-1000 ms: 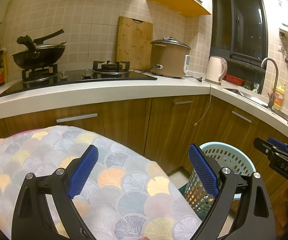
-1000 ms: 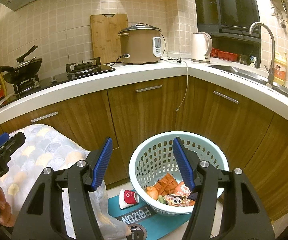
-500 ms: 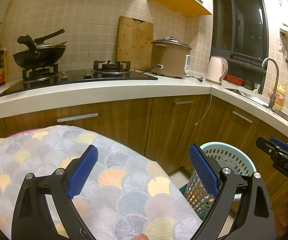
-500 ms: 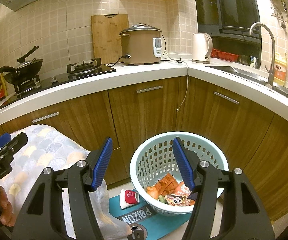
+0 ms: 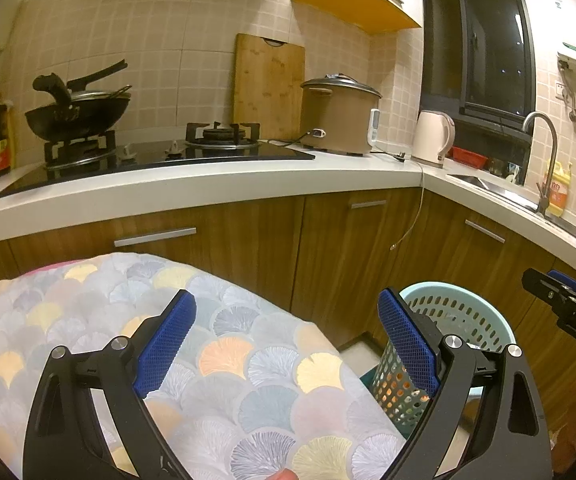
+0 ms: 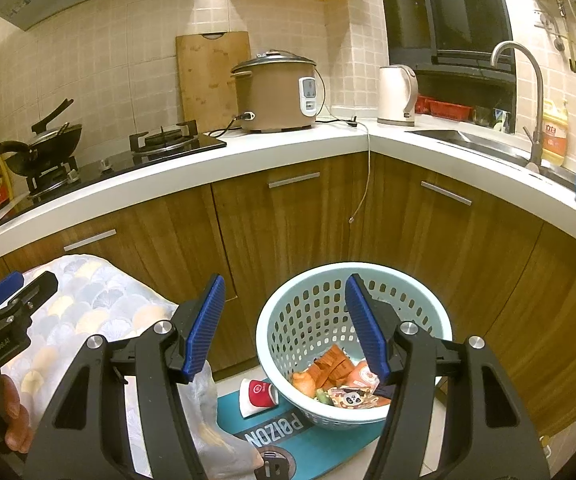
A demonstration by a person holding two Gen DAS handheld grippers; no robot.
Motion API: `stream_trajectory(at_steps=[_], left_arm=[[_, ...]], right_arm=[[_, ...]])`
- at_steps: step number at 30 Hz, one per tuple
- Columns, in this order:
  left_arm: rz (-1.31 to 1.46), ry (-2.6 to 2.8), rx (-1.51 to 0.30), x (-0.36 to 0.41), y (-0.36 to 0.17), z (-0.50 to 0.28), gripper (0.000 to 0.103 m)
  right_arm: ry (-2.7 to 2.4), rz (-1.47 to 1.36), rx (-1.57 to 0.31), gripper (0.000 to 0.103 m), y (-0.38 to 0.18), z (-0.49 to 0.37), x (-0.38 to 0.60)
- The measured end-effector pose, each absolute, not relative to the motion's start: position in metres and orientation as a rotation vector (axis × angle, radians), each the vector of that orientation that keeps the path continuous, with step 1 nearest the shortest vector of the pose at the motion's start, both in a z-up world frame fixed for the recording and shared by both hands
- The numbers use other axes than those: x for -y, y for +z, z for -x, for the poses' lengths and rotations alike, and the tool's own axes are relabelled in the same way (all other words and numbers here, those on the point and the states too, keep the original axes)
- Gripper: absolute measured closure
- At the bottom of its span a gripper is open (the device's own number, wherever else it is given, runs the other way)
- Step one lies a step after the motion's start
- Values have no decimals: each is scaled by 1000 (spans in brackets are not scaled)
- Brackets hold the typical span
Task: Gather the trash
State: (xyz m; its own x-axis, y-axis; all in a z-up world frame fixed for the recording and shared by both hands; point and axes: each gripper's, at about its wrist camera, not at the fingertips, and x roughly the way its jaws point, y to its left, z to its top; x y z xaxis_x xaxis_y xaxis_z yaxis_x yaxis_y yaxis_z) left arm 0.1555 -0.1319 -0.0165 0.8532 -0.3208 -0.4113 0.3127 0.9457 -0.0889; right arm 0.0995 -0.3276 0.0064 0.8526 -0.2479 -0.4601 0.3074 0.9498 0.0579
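Below the right hand-held gripper, gaping wide and empty, wrappers lie in the basket on the floor; the left hand-held gripper is likewise wide, empty, over the patterned cloth.

Worktop: runs along the wall and turns a corner to the right, above the cupboards.
On the worktop, left to right: wok on the hob, rice cooker, kettle, sink with tap.
Chopping board: against the wall, behind the hob, left of the rice cooker.
Basket: on the floor before the corner cupboards, partly on a mat.
In the basket: wrappers.
Cloth-covered table: left of the basket.
Small packet: on the mat, touching the basket's left side.
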Motion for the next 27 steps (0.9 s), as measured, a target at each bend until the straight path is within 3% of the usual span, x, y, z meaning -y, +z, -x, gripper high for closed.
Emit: stream_trajectory(at_steps=[27], left_arm=[[-13, -310, -411, 142, -10, -147, 10]], right_arm=[[-308, -134, -456, 44, 13, -83, 322]])
